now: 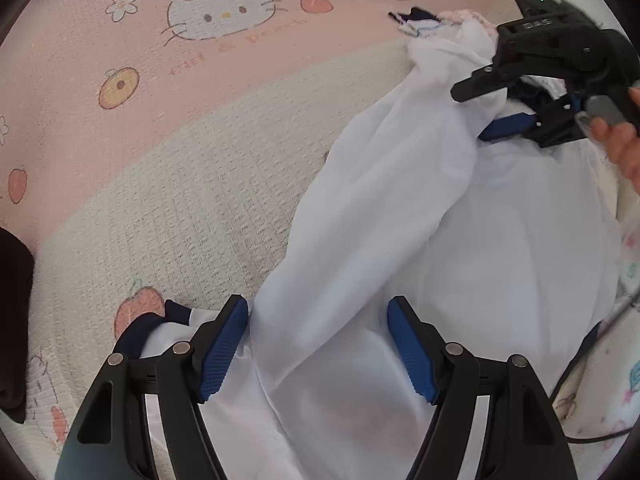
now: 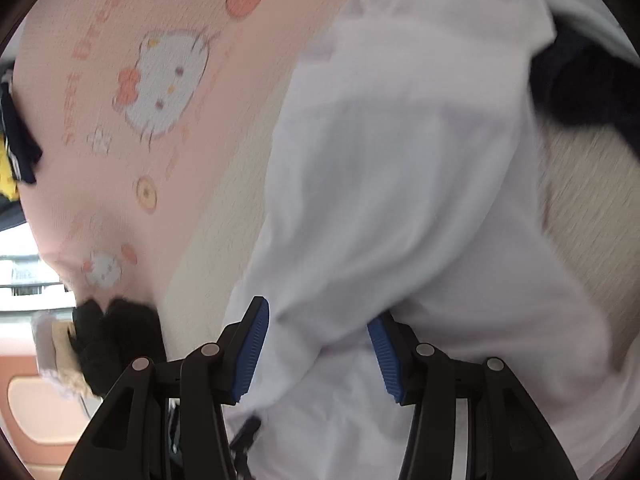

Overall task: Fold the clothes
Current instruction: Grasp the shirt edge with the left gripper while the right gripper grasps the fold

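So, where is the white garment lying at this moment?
In the left wrist view the white garment lies on the cartoon-cat bed cover, filling the right half, from between the left gripper's fingers up to the right gripper.

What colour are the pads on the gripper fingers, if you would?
Blue pads, clearest in the left wrist view.

white garment (image 1: 400, 240) with navy trim at seven o'clock; bed cover (image 1: 180, 80) pink and cream, printed with white cats, red bows, orange fruit; gripper pads (image 1: 224, 344) blue, arms black.
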`<action>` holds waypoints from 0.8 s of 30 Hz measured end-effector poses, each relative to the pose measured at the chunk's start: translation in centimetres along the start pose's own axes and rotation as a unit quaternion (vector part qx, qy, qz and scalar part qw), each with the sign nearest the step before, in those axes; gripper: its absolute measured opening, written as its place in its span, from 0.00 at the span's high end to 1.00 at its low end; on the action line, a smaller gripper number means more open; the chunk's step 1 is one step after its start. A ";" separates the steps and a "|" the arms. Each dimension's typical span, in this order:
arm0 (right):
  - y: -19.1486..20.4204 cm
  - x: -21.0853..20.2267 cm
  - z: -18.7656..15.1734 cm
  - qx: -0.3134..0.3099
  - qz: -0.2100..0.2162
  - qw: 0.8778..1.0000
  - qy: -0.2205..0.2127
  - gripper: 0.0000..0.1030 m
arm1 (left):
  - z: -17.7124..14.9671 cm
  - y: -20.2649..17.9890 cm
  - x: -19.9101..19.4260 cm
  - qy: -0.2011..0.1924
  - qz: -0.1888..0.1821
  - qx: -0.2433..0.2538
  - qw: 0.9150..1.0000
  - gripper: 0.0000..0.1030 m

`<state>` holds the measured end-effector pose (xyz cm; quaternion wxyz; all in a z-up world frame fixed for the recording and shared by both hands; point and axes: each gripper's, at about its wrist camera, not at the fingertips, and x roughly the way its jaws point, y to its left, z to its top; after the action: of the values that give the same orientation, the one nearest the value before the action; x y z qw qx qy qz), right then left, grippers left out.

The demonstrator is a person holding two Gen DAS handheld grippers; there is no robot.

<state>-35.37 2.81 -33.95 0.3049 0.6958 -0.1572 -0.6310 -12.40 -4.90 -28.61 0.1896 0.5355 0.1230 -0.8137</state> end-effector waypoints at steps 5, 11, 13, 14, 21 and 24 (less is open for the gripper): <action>-1.1 -1.1 2.0 0.025 0.010 0.999 -0.033 0.51 | -0.1 1.4 -0.3 -0.005 -0.006 -0.008 1.000 0.43; -3.7 -2.2 3.7 0.071 0.036 0.995 -0.057 0.51 | 0.1 2.8 0.1 -0.009 -0.015 -0.014 1.000 0.43; -4.1 -2.5 3.8 0.083 0.040 0.994 -0.063 0.51 | 0.2 3.1 0.5 -0.008 -0.016 -0.012 1.000 0.43; -3.9 -2.8 3.7 0.081 0.036 0.994 -0.067 0.51 | 0.3 3.4 0.7 -0.007 -0.016 -0.013 1.000 0.43; -2.2 -5.0 3.7 0.029 0.002 0.994 -0.101 0.51 | 0.1 4.5 2.4 0.001 -0.024 -0.035 0.999 0.43; -2.4 -4.9 4.0 0.026 -0.033 0.994 -0.106 0.51 | 0.0 4.2 2.4 -0.005 -0.022 -0.028 0.999 0.44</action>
<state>-40.38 6.72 -31.69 0.2475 0.6379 -0.1822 -0.7062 -11.45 -9.07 -30.82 0.1876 0.5230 0.1567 -0.8165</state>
